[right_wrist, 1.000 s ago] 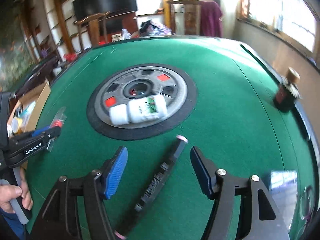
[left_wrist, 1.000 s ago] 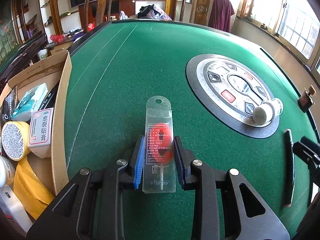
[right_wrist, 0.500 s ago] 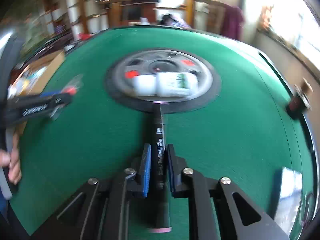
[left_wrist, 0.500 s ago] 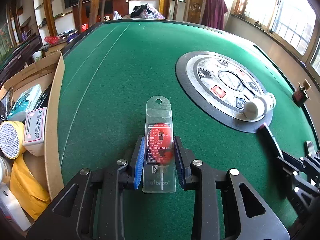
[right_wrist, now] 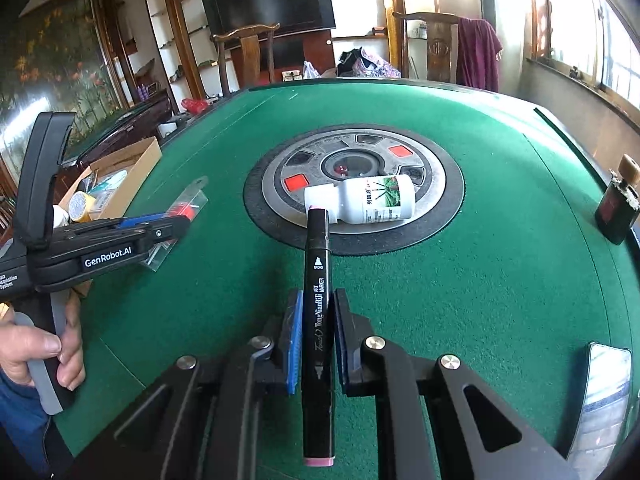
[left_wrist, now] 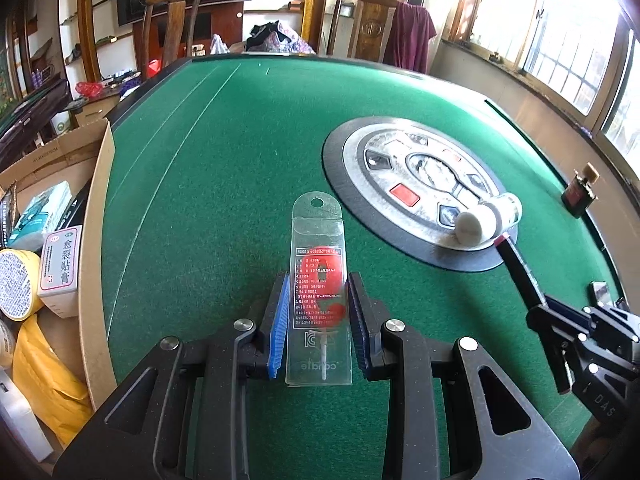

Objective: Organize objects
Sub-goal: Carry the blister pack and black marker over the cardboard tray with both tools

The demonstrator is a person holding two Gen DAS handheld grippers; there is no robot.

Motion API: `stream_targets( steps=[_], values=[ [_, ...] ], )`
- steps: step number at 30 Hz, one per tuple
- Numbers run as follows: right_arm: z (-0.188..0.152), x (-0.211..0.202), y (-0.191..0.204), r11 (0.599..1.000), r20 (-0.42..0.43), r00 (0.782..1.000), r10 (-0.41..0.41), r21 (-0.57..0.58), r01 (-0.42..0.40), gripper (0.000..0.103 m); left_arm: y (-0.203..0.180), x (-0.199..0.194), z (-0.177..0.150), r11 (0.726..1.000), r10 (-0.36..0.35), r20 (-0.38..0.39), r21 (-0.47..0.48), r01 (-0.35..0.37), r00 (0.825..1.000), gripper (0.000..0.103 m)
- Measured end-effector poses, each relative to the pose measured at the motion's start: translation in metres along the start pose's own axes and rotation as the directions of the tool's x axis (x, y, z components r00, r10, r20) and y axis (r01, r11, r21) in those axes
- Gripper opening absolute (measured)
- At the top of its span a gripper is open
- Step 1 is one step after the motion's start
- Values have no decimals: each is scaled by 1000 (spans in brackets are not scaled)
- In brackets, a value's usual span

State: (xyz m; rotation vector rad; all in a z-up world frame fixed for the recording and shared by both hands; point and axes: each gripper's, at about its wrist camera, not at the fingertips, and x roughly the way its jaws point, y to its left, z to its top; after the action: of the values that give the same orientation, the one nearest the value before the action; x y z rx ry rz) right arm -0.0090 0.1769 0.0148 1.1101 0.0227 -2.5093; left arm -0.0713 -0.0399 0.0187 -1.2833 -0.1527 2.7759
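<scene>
Nearest the right wrist camera, the right gripper [right_wrist: 316, 344] is clamped on a black art marker [right_wrist: 318, 320], its blue pads pressed to the barrel near mid-length and one pink end cap pointing back at the lens. The jaws have just been closing, and the marker now sits squarely between them. Its far cap lies close to a white pill bottle [right_wrist: 360, 200] lying on its side on the round control panel [right_wrist: 354, 168] at the centre of the green counter [right_wrist: 500, 280]; whether they touch cannot be told.

In the left wrist view, the left gripper [left_wrist: 318, 316] is closed only to the width of a clear plastic blister pack with a red item inside [left_wrist: 318, 292], gripped by its two long edges, the hanging tab pointing away. A hand [right_wrist: 36, 352] at the left edge of the right view holds that tool's handle.

At the left edge of the counter stands an open cardboard box [left_wrist: 94, 240], already holding a yellow tape roll [left_wrist: 16, 284], a white carton with red print [left_wrist: 60, 268] and yellow envelopes. It looks the likely destination.

To do this step well, the marker should probably be lifted straight up before swinging left, so its far end clears the bottle. The long barrel may pivot in a mid-length grip, so a slow, level carry seems wise. A dark small bottle [right_wrist: 616, 208] stands at the far right edge, with a shiny foil packet [right_wrist: 604, 392] nearer on that side.
</scene>
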Motion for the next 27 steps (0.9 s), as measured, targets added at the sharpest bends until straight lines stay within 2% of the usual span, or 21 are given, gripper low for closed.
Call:
stream_targets(
  steps=[7, 14, 27],
  values=[
    [2, -8, 5, 1000, 46, 999, 19, -5, -19, 13, -1, -17, 2, 999, 47, 87, 2, -47, 995, 27],
    [3, -10, 9, 1000, 63, 998, 31, -6, -30, 13, -1, -34, 4, 992, 123, 166, 12, -127, 978, 27],
    [11, -8, 42, 996, 63, 995, 82, -35, -80, 13, -2, -65, -9, 985, 154, 240, 40, -169, 958, 27]
  ],
)
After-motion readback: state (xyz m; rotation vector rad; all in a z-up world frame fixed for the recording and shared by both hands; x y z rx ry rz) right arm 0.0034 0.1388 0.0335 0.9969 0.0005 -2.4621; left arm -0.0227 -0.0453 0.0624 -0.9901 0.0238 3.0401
